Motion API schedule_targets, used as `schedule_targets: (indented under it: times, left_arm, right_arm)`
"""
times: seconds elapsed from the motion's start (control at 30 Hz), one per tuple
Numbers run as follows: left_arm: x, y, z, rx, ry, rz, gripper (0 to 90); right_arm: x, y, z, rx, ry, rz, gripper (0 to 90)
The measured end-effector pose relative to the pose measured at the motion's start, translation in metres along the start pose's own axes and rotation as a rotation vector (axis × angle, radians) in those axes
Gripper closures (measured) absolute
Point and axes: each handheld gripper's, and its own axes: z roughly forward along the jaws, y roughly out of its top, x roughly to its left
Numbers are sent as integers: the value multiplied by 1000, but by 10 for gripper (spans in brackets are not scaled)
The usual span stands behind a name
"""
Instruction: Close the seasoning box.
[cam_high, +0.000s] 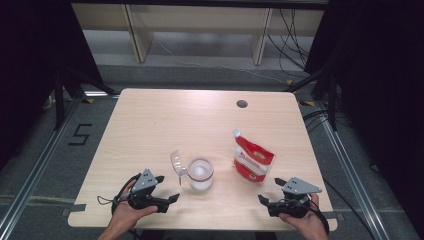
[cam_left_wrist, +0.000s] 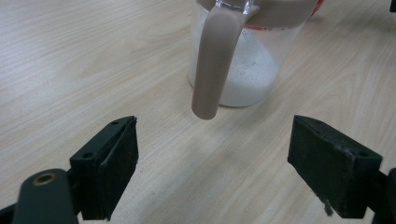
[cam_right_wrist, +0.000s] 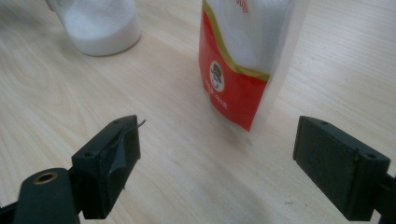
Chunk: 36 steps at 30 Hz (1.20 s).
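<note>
Tabletop (cam_high: 150, 120): pale wood-grain board with a round cable hole (cam_high: 242, 104) near the far edge; it carries two items in its near half, both within easy reach of the person. Pouch (cam_high: 253, 161): red-and-white stand-up refill bag with a spout at its upper left corner, standing upright right of centre, white contents showing through its clear panel; it sits directly ahead of the right tongs (cam_high: 273, 190), apparently placed for a grasp on its body. Jug (cam_high: 200, 173): clear measuring jug with a taupe handle (cam_left_wrist: 215, 60), part-filled with white granules, its hinged lid (cam_high: 177, 163) tipped open to the left, probably left so to receive a pour; the handle faces the left tongs (cam_high: 167, 188). Left tongs: released, jaws spread wide, just short of the handle, touching nothing. Right tongs: likewise spread and unloaded, near the pouch base, apart from it.
</note>
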Motion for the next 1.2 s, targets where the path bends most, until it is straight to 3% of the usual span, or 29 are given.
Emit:
schedule_targets:
  times: [0.03, 0.1, 0.23, 0.3, 0.33, 0.4, 0.47, 0.53, 0.57, 0.7, 0.8, 0.83, 1.0, 1.03, 1.17, 1.2]
  left_arm:
    - [0, 0, -1, -1, -1, 2, 159]
    - [0, 0, -2, -17, 5, -16, 160]
    - [1, 2, -5, -32, 9, -30, 181]
    - [1, 4, -7, -38, 10, -34, 208]
    - [1, 5, -8, -43, 12, -38, 218]
    - [1, 6, -10, -47, 16, -42, 271]
    - [2, 7, -12, -61, 16, -46, 308]
    - [2, 9, -15, -70, 30, -64, 378]
    - [2, 10, -16, -78, 29, -64, 413]
    - [0, 14, -21, -105, 45, -45, 603]
    - [-4, 18, -23, -113, 44, -40, 701]
    - [-4, 19, -22, -118, 43, -36, 723]
    - [-4, 25, -24, -132, 42, -25, 810]
    - [-5, 27, -25, -132, 52, -29, 826]
    - [-5, 33, -26, -155, 35, -32, 878]
    - [-4, 35, -27, -156, 39, -16, 886]
  right_arm:
    - [3, 0, 0, 12, -1, 29, 156]
    - [1, 0, 0, 4, -3, -2, 156]
    - [1, -1, 1, 11, 10, -8, 156]
    - [1, -1, 0, 19, 10, 12, 156]
    - [1, -2, 0, 10, -7, 5, 156]
    - [2, -2, 0, 12, -1, 20, 156]
    - [1, -2, -1, 5, -12, 7, 156]
    - [2, -3, -2, 13, 1, 17, 157]
    - [1, -3, -3, 11, -15, 10, 157]
    - [3, -4, -4, 13, -9, 43, 157]
    - [0, -4, -4, 1, -17, 4, 157]
    - [1, -5, -5, 11, -12, 24, 158]
    - [2, -5, -7, 16, -26, 23, 158]
    - [1, -5, -7, 5, -31, 5, 158]
    - [2, -5, -6, 14, -20, 9, 159]
    - [2, -5, -6, 13, -21, 8, 159]
